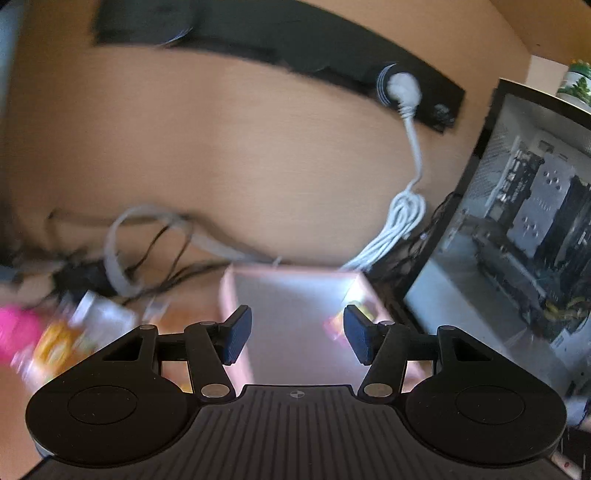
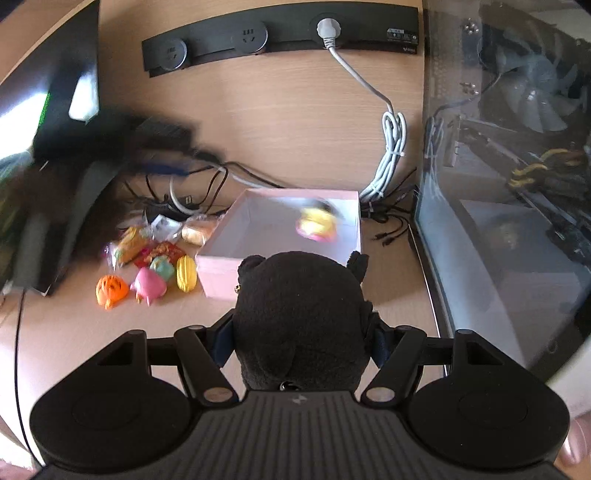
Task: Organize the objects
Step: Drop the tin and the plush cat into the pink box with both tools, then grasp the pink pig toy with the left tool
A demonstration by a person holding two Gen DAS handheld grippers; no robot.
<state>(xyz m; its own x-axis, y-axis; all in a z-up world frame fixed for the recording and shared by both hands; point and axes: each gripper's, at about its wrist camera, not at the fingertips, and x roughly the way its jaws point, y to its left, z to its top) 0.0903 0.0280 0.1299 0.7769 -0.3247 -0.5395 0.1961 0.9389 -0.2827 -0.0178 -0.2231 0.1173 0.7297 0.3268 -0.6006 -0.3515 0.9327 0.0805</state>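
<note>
A pink open box (image 2: 221, 267) stands on the wooden desk. A blurred yellow and pink toy (image 2: 317, 223) is inside it near the far right corner; it also shows in the left wrist view (image 1: 334, 326). My right gripper (image 2: 301, 339) is shut on a black plush toy (image 2: 301, 314) in front of the box. My left gripper (image 1: 297, 332) is open and empty above the box (image 1: 236, 295). Several small toys lie left of the box: an orange pumpkin (image 2: 110, 290), a pink one (image 2: 149, 284), a yellow macaron (image 2: 186, 273) and wrapped snacks (image 2: 129, 245).
A black power strip (image 2: 280, 31) with a white plug and bundled cable (image 2: 388, 162) is on the wall behind. A glass-sided computer case (image 2: 509, 184) stands right of the box. A monitor and its stand (image 2: 48, 206) stand at left. Tangled cables (image 2: 184, 199) lie behind the toys.
</note>
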